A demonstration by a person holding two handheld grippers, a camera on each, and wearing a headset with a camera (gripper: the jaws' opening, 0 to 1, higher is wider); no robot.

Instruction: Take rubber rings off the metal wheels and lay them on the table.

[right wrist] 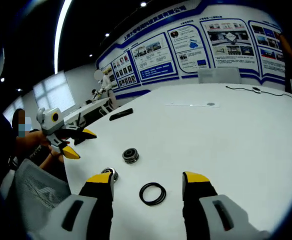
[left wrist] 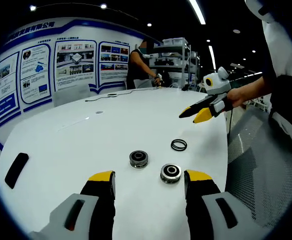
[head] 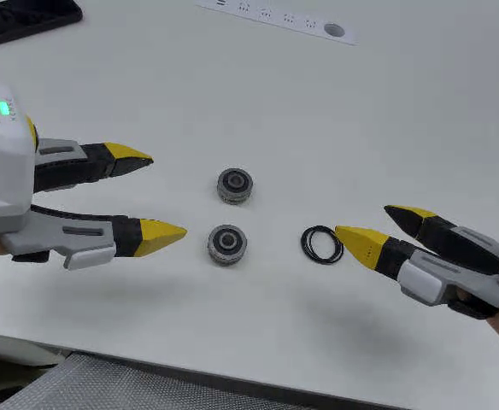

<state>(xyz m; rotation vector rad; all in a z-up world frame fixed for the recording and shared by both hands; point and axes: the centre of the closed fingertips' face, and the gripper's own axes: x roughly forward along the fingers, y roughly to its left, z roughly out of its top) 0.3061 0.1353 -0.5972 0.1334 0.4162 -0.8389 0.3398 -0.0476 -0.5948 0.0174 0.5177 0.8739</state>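
White table [head: 361, 111]: two wheels [head: 234, 185] flat, axles up; rubber rings [head: 321, 245] flat beside.

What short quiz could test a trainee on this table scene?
1. How many metal wheels sit on the table?
2. True or false: the left gripper is shut on a wheel.
3. The rubber rings lie nearest to: A the right gripper, B the phone, C the power strip.
Key: 1 two; 2 false, it is open and holds nothing; 3 A.
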